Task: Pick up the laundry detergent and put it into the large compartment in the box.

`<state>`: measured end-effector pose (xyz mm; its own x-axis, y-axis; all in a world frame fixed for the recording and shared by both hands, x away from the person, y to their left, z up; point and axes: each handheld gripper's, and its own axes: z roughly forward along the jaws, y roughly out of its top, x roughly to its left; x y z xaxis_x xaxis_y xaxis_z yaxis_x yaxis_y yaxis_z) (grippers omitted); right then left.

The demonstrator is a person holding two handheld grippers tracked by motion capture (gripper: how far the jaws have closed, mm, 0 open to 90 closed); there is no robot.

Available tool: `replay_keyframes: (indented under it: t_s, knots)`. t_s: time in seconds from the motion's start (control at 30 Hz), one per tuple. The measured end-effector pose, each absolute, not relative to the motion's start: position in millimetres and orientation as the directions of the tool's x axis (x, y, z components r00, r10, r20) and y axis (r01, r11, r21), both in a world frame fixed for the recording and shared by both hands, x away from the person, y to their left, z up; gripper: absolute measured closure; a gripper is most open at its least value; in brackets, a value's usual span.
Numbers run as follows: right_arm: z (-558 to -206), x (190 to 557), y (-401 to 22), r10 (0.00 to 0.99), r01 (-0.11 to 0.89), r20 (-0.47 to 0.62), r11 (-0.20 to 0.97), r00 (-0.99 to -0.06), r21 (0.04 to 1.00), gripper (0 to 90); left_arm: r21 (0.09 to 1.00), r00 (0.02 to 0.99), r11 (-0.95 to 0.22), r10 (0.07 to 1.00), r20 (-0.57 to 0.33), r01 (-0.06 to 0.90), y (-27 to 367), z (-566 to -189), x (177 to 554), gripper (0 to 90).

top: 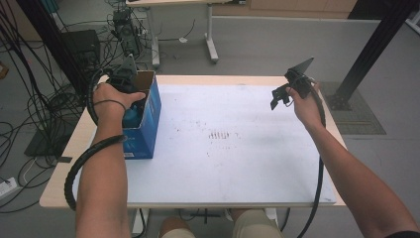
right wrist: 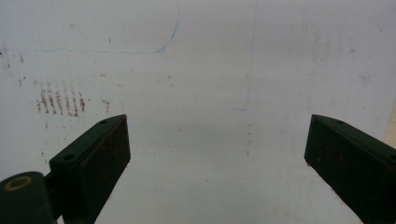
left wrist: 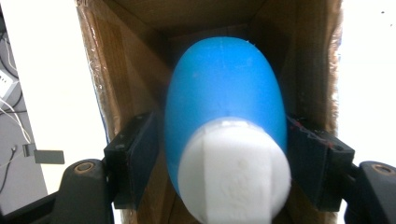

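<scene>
Both arms are bare; a thin black band circles the left wrist (top: 110,103), khaki shorts (top: 247,225) show at 6 o'clock. Each gripper is black, trailing a ribbed black cable (top: 89,153); the right gripper (top: 280,97) carries a grey three-cornered plate (top: 302,65).

The blue bottle (left wrist: 224,102), centre of the left gripper view, looks like smooth, slightly glossy plastic; its white cap (left wrist: 233,177), lower centre, is matt plastic. Around it the box (left wrist: 112,60) shows rough brown cardboard inside, with a glossy blue printed outside (top: 148,134) at left in the high view. The white tabletop (top: 237,163) is matt, scuffed with brownish marks, edged in pale wood.
</scene>
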<state>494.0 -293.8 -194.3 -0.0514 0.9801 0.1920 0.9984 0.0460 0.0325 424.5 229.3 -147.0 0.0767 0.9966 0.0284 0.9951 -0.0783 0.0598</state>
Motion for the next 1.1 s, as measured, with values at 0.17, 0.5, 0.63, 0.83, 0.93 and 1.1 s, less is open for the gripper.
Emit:
replay_keyframes:
  t_s: [0.17,0.5,0.63,0.83,0.93,1.1]
  knots:
    - [-193.9,494.3,-292.2,0.980,0.998,0.193,0.052,-0.058,0.034,7.0,0.066,0.078,-0.080,0.997,0.028,0.995,229.6,-134.7,421.8,27.9]
    - [-192.1,495.4,-290.4,0.979,0.998,0.194,0.051,-0.056,0.032,7.0,0.128,0.151,-0.151,0.989,0.010,0.980,217.6,-88.5,411.9,20.2]
    - [-191.7,496.3,-289.0,0.979,0.998,0.194,0.050,-0.054,0.029,7.0,0.149,0.206,-0.202,0.978,-0.013,0.968,206.0,-76.3,408.9,17.3]
    - [-192.9,498.0,-284.5,0.980,0.998,0.192,0.057,-0.060,0.020,7.0,0.147,0.297,-0.287,0.953,-0.053,0.947,185.1,-70.0,411.4,15.6]
    - [-193.2,498.6,-282.3,0.980,0.998,0.191,0.058,-0.060,0.018,7.0,0.155,0.342,-0.331,0.938,-0.055,0.931,169.9,-66.7,410.8,14.8]
    - [-192.4,499.9,-280.5,0.981,0.998,0.187,0.059,-0.060,0.014,7.0,0.155,0.411,-0.399,0.910,-0.055,0.904,146.6,-65.0,409.2,13.8]
